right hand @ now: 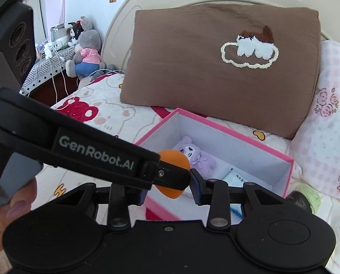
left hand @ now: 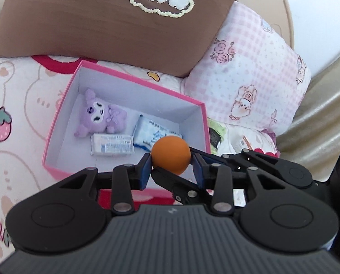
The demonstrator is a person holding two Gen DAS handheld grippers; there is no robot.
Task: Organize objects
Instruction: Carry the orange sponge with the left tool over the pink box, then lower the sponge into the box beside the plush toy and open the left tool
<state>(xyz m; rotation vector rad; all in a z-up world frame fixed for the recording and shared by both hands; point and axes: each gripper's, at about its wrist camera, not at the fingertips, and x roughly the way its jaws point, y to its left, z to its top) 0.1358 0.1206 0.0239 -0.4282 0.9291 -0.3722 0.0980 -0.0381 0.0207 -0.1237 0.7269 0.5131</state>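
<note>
Two tongs meet on one orange ball (left hand: 171, 154): my left tongs (left hand: 171, 167) pinch it narrowly between blue pads, and my right tongs (right hand: 167, 188), nearly closed, seem pressed to it too, probably to steady it. It hangs above the near rim of the pink box (left hand: 56, 116) on the bed, where a purple plush (left hand: 101, 114) and tissue packs (left hand: 112, 146) already lie, so I judge it goes in next.

I have both black two-finger claws pinched on one thing. My left claw (left hand: 171, 167) grips it from both sides with its blue pads (left hand: 145, 171). My right claw (right hand: 167, 188) crosses it, closed alongside. A bare hand (right hand: 8, 207) holds the left handle.
</note>
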